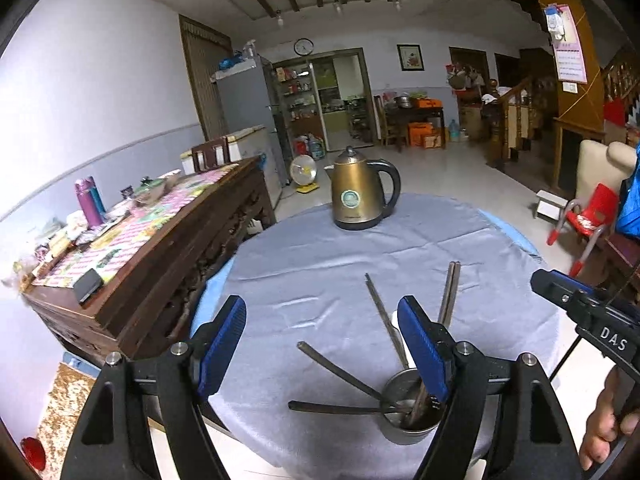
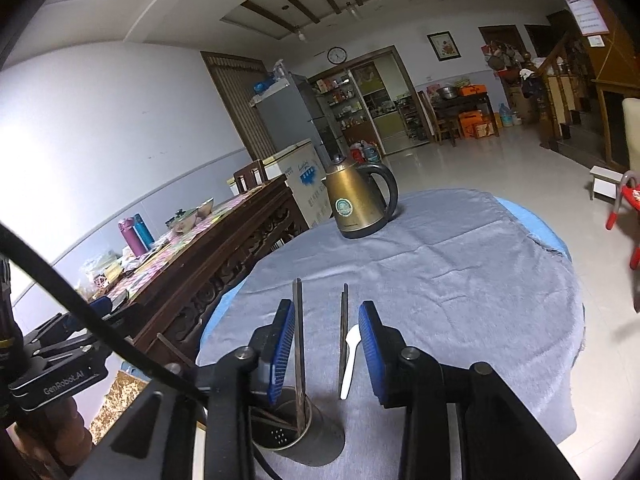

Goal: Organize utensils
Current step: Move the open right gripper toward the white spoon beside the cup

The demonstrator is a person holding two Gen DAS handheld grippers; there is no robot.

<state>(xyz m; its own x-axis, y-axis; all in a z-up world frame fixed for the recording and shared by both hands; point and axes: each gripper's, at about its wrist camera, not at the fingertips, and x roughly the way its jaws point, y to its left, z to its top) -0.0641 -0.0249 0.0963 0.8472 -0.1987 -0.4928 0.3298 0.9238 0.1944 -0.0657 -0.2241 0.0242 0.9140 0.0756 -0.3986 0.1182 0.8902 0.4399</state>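
Grey wrinkled cloth covers the round bench. Nearer than the brass-coloured kettle, a steel cup holds dark chopsticks. Left gripper and right gripper gape, empty. Only the right view shows the white spoon clearly.

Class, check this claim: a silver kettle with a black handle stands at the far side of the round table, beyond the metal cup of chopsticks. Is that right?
Not quite: the kettle is gold-brown, not silver, as the left wrist view shows. It does have a black handle and stands beyond the metal cup of chopsticks on the round table.
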